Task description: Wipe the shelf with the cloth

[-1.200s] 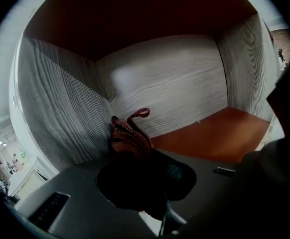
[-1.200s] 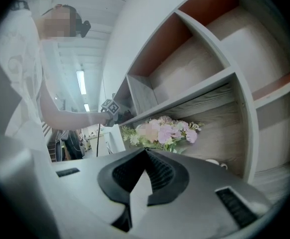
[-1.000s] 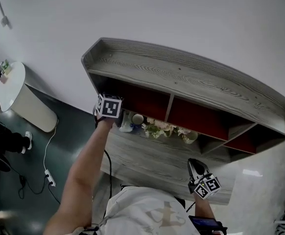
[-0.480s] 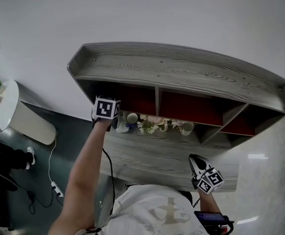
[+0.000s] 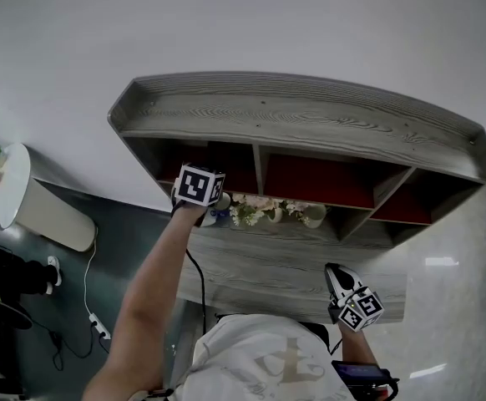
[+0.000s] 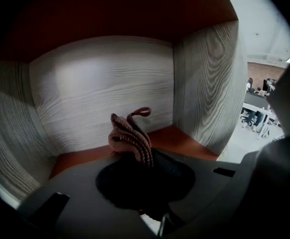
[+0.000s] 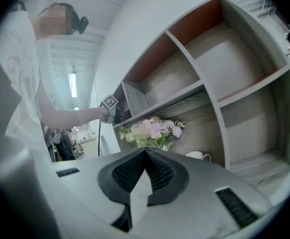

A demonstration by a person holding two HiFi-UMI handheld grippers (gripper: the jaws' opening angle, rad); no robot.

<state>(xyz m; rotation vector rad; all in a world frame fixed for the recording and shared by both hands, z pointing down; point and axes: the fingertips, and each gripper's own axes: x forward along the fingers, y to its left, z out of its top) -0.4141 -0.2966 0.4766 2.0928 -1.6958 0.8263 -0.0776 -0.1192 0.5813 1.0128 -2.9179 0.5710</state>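
The grey wooden shelf [image 5: 310, 124] has compartments with red inner faces. My left gripper [image 5: 198, 187] reaches into the leftmost compartment [image 6: 100, 88]. In the left gripper view it [image 6: 140, 156] is shut on a bunched, ribbed pinkish-brown cloth [image 6: 130, 136]. The cloth sticks out ahead of the jaws, just above the red compartment floor [image 6: 177, 136], short of the grey back wall. My right gripper [image 5: 335, 272] hangs low over the desk's front edge, away from the shelf. In its own view it [image 7: 146, 152] is shut with nothing in it.
Pale flowers [image 5: 260, 210], a white cup [image 5: 312, 215] and a small bottle [image 5: 212, 216] stand in a row on the grey board [image 5: 268, 261] under the compartments. A divider [image 6: 207, 83] walls the compartment on the right. A white round bin [image 5: 26, 195] stands on the floor at left.
My left gripper has slid to the right inside the leftmost compartment, closer to the divider, still holding the cloth. The head view has swung slightly. The right gripper has barely moved.
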